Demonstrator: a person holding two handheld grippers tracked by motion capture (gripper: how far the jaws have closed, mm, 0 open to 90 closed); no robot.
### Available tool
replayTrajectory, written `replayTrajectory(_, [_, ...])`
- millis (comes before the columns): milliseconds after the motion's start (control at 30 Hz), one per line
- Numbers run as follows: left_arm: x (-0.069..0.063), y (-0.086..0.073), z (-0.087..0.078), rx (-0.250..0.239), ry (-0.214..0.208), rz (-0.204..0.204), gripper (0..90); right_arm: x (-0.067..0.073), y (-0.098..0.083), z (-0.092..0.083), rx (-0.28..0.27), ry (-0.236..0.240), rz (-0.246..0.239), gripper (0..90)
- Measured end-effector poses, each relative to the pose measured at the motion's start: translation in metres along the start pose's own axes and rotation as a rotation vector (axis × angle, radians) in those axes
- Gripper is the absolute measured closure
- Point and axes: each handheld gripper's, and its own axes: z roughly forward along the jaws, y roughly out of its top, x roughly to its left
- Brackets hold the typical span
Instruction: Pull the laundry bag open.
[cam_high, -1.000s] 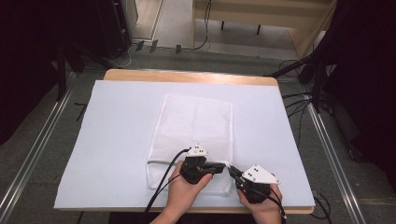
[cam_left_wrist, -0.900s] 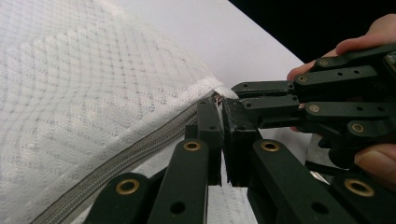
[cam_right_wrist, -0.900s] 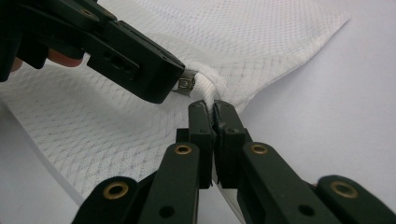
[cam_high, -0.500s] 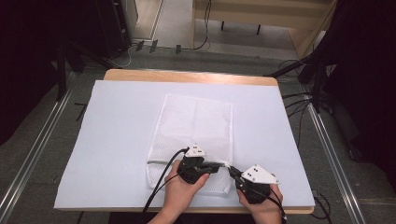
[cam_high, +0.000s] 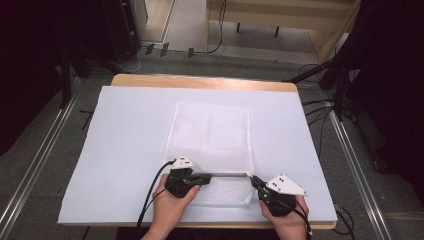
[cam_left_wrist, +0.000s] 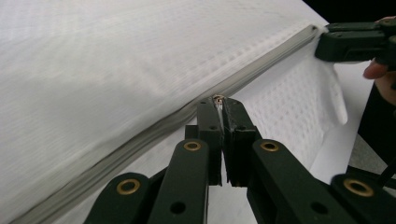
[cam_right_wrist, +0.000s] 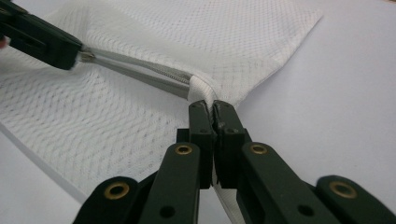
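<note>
Two handheld grippers work a white mesh laundry bag's (cam_high: 210, 135) zipper (cam_high: 227, 174).
Left gripper (cam_left_wrist: 219, 103) pinches the zipper pull; right gripper (cam_right_wrist: 213, 108) clamps the bag's corner. A hard tug could slip the pull free.

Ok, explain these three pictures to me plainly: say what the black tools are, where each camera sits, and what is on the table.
No robot here: a person holds a hand-operated two-jaw gripper in each hand. The high view looks down from above the person's side of the table, which has a white cover. On it lies a white mesh laundry bag with a zipper near its close end. The other two pictures come from cameras riding on the grippers, looking along their black jaws. The left gripper is pinched shut on the zipper pull. The right gripper is shut on the bag's fabric at the zipper's end, apparently steadying it.
</note>
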Motion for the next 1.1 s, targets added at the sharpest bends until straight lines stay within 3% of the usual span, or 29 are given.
replayTrajectory(33, [0.007, -0.005, -0.011, -0.003, 0.023, -0.008, 88.0, -0.001, 0.000, 0.000, 0.004, -0.005, -0.001, 88.9])
replayTrajectory(100, [0.011, -0.008, -0.016, -0.004, 0.034, -0.009, 88.0, -0.002, 0.000, 0.000, 0.005, -0.012, 0.004, 88.9])
replayTrajectory(233, [0.032, -0.023, -0.040, -0.018, 0.069, -0.052, 88.0, -0.007, 0.000, 0.000, 0.004, -0.022, 0.011, 88.9])
replayTrajectory(600, [0.057, -0.041, -0.076, -0.020, 0.138, -0.081, 88.0, -0.016, -0.002, -0.002, 0.010, -0.039, 0.036, 89.0])
replayTrajectory(767, [0.062, -0.046, -0.084, -0.023, 0.132, -0.096, 88.0, -0.020, -0.002, -0.002, 0.006, -0.038, 0.048, 89.0])
replayTrajectory(867, [0.061, -0.047, -0.087, -0.022, 0.143, -0.083, 88.0, -0.019, -0.002, -0.001, 0.009, -0.038, 0.038, 88.9])
replayTrajectory(1033, [0.061, -0.051, -0.092, -0.070, 0.121, -0.083, 87.2, -0.018, -0.004, 0.002, 0.026, -0.021, 0.057, 88.9])
replayTrajectory(1067, [0.062, -0.053, -0.093, -0.095, 0.109, -0.090, 84.8, -0.018, -0.005, 0.002, 0.024, -0.010, 0.060, 88.8])
replayTrajectory(1100, [0.062, -0.053, -0.093, -0.095, 0.109, -0.090, 75.3, -0.018, -0.005, 0.002, 0.018, -0.003, 0.058, 88.8])
